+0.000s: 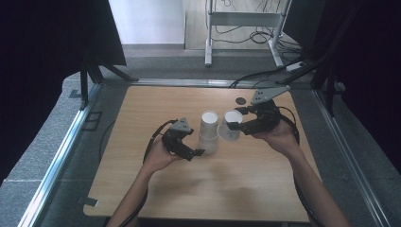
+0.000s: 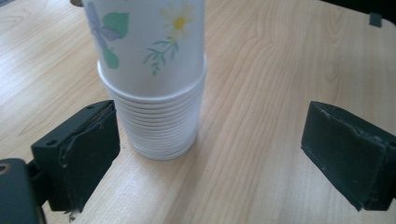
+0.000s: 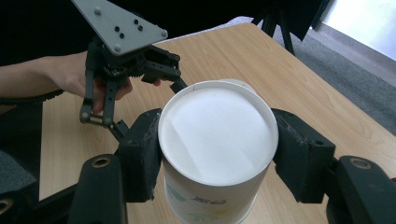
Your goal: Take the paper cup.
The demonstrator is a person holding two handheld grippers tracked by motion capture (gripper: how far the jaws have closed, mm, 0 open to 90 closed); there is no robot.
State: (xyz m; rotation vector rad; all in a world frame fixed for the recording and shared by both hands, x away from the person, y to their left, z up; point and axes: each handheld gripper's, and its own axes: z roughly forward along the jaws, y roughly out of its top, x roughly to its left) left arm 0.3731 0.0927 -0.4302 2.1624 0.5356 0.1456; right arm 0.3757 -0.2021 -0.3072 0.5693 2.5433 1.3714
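Black tongs (image 1: pixel 201 152), grey triangular plates (image 1: pixel 268 92)

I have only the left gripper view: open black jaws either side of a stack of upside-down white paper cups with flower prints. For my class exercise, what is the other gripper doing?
Observer: The right gripper is shut on a single upside-down white paper cup, its pads pressing both sides.
Operator: Is that cup near my stack?
Observer: In the high view it sits just right of the stack of upside-down flower-print paper cups, tilted.
Operator: Anything else on the wooden table?
Observer: A small dark round object lies near the wooden table's far edge; I cannot tell what it is.
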